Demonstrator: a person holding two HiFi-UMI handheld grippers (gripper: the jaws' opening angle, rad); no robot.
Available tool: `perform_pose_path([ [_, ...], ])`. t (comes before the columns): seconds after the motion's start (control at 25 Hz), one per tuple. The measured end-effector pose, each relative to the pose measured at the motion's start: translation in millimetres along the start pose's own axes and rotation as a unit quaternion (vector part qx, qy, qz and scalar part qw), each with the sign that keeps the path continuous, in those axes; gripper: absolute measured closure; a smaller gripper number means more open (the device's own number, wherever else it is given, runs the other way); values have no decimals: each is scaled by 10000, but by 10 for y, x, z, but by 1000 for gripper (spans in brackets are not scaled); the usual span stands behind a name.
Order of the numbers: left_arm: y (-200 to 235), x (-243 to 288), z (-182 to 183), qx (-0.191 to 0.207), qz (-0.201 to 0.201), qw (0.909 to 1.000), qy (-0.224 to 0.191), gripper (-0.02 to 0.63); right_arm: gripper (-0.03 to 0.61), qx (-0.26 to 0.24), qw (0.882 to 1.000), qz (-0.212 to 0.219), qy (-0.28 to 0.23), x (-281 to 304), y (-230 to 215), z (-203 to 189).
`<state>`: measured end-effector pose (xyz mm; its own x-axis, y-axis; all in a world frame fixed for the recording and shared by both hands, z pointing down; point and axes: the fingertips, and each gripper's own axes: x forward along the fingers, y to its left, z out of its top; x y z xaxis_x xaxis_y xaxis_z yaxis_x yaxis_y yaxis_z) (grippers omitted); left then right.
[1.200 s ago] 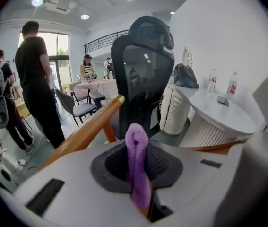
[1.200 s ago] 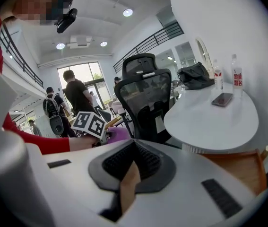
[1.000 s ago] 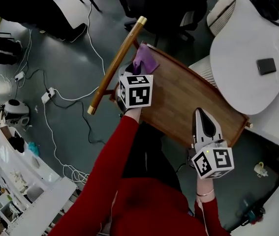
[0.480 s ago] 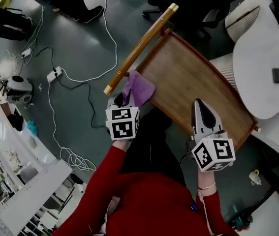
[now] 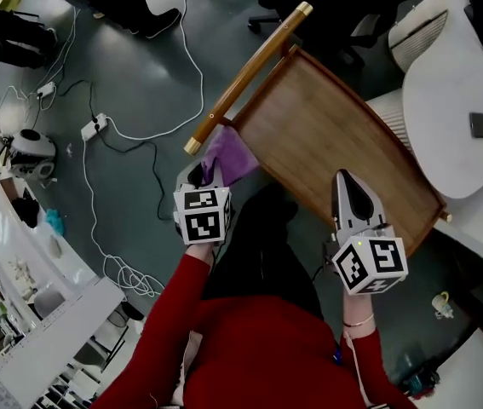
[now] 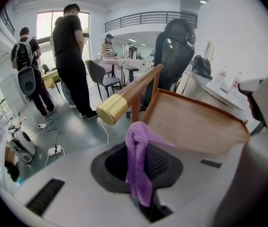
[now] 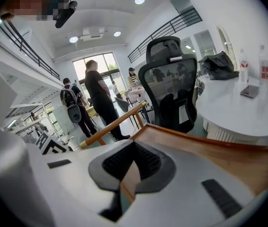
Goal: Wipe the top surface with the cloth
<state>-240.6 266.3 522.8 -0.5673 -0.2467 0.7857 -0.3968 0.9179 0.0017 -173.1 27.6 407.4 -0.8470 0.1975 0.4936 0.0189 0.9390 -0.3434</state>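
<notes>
The wiping looks to be at the end of a stroke or just about to start one. The cloth [image 5: 228, 156] sits at the near left corner of the wooden worktop [image 5: 335, 135], right beside the brass-capped end of the rail [image 5: 245, 71] that runs along the worktop's short left edge. The left tool [image 5: 202, 175] is clenched on the cloth. In the left gripper view the purple fabric is pinched between the jaws and bunched into a narrow strip. Its long axis runs straight out from the jaws toward the corner, and its free end spreads a little onto the wood. The right tool [image 5: 349, 196] is at the near long edge, toward the right corner. Its jaws are closed with a sliver of wood between them, so it appears to grip the worktop's rim, probably to steady it. Nearly all of the surface lies ahead of the cloth. The next move probably calls for lowering the cloth so more of it lies flat, then pushing it away from the corner along the worktop's length with steady downward pressure. The left grip should stay tight and the right tool should keep the top from shifting.
</notes>
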Motion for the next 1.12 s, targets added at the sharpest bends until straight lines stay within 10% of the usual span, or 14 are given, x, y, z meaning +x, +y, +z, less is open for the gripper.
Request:
perform_pose_path([
  [0.2, 53, -304, 61, 879, 19, 9958, -258, 561, 567, 157, 9989, -362, -248, -242, -118, -24],
  [0.4, -120, -352, 173, 2444, 99, 9687, -423, 561, 568, 371, 9946, -828, -504, -560, -351, -29],
  [0.76, -961, -5, -102, 2338, -1707, 9556, 545, 561, 567, 1000, 9741, -1849, -830, -1222, -629, -400],
  [0.96, -1798, -84, -396, 2815, -2835, 9119, 934, 561, 568, 1475, 9501, -2556, -1009, -1646, -732, -673],
  [1.12, -2602, -322, -783, 3349, -3822, 8511, 1319, 561, 568, 1924, 9146, -3350, -1194, -2148, -824, -940],
])
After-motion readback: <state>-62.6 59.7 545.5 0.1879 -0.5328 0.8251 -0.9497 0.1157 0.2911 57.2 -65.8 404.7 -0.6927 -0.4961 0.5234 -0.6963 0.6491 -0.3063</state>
